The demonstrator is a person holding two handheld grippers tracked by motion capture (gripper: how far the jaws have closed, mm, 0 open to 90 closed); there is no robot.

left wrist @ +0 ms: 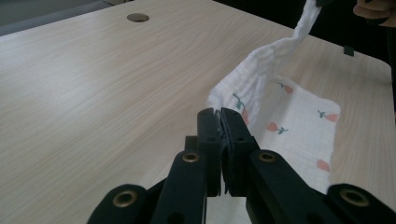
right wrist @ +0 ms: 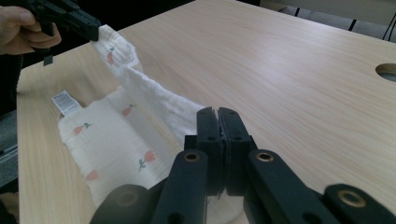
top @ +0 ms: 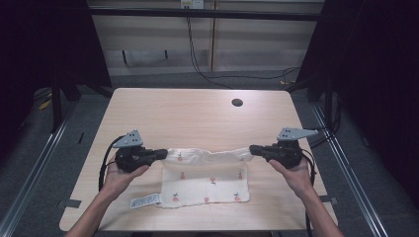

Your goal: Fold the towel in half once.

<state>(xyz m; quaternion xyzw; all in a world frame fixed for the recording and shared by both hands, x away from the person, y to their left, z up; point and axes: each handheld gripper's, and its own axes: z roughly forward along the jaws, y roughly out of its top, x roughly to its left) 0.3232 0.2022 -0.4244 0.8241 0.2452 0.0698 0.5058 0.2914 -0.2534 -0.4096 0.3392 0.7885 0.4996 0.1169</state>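
On the wooden table (top: 197, 113), the left gripper (top: 160, 153) and right gripper (top: 254, 149) each pinch a far corner of the carrot-print cloth (top: 205, 190), its far edge lifted between them. Judging by this, the fold is only begun: the raised edge has yet to be laid onto the near half lying flat.

White cloth (top: 205, 180) with small pink-red flower print, green stems; pale wood-grain table (top: 197, 113); black grippers.

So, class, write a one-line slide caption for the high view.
Left gripper and right gripper pinch the far corners of a flower-print cloth, lifting its edge above the wooden table.
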